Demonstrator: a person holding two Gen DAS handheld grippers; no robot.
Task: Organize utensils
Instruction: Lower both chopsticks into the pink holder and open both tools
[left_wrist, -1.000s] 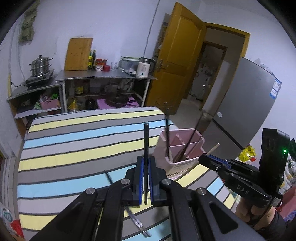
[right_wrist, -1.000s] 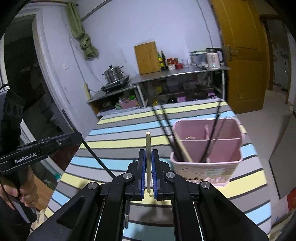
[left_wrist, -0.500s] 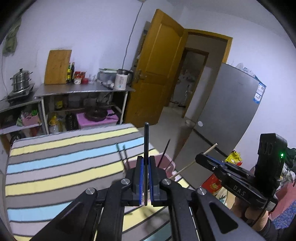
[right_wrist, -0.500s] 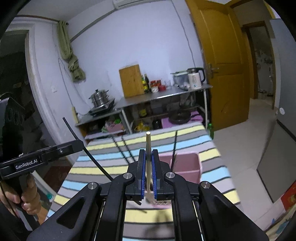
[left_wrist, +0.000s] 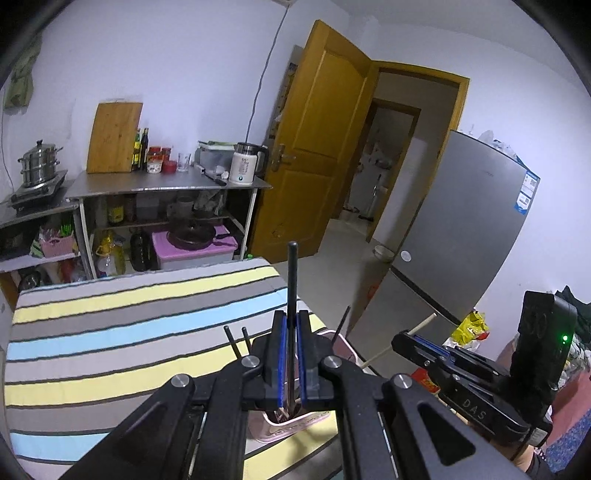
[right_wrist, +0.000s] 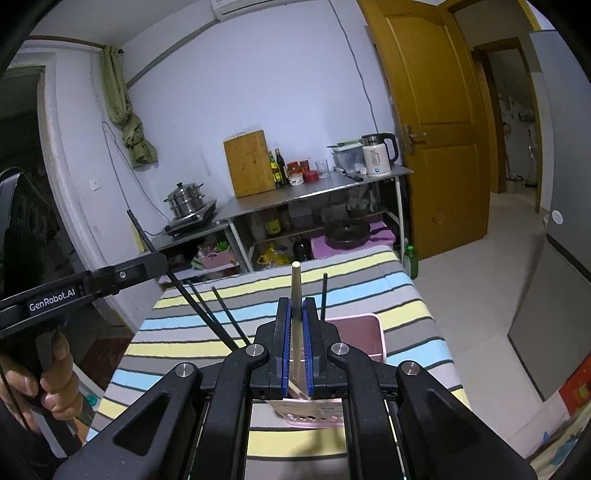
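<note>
The left claw (left_wrist: 291, 354) is pressed onto a black chopstick (left_wrist: 292, 288), which stands up between its blue pads with its tip above the far end of the fingers. The right claw (right_wrist: 296, 343) pinches a pale wooden chopstick (right_wrist: 296, 284) the same way, upright between its pads. Both claws hang over a pink utensil holder (right_wrist: 364, 332) that sits near the right edge of the table (left_wrist: 110, 332), on a cloth striped in yellow, blue and grey. Several black chopsticks (right_wrist: 221, 314) lean out of the holder toward the left, and one more stands at its far side.

In the left wrist view the right claw shows at the lower right, the wooden chopstick poking out of it toward the holder. In the right wrist view a hand (right_wrist: 48, 384) grips the left tool's handle at the left edge. Beyond the table stand a steel shelf unit (left_wrist: 166, 188) with a kettle (left_wrist: 243, 166), a cutting board (left_wrist: 114, 136) and a steamer pot (left_wrist: 37, 162).
</note>
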